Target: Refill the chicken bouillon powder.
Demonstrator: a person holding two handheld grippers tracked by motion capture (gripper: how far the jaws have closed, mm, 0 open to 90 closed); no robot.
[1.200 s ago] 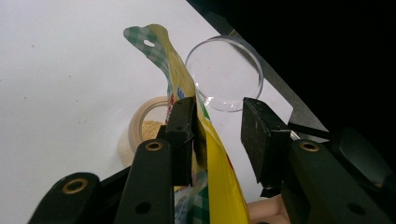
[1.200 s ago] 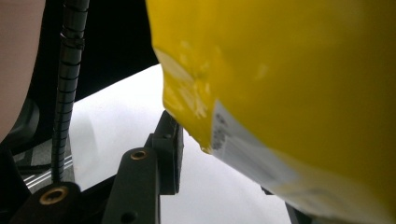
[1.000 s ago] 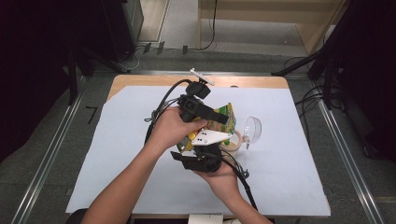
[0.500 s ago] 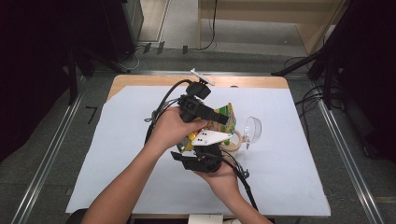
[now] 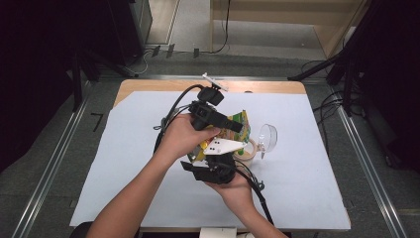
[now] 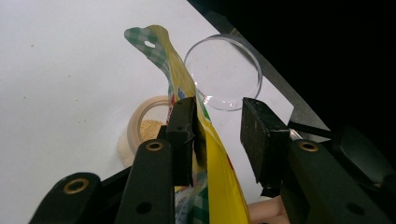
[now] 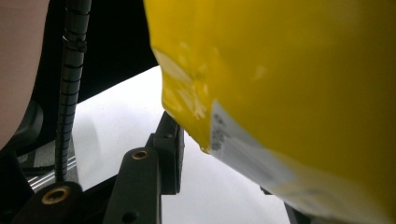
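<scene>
White table (image 5: 124, 163) bears yellow pouch (image 6: 219, 177), tilted, top end pointing away.

A recording lab or studio is indicated. A table (image 5: 317, 208) covered with white sheeting is set on a grey carpeted floor (image 5: 49, 163), flanked by metal rails (image 5: 47, 173). Black stands (image 5: 346, 69) and loose cables (image 5: 327, 104) are seen around it, against dark surroundings.

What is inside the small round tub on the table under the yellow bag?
The tub holds a layer of fine tan grains, seen in the left gripper view. The bag and the left gripper cover the rest of its inside, so how full it is cannot be told.
</scene>
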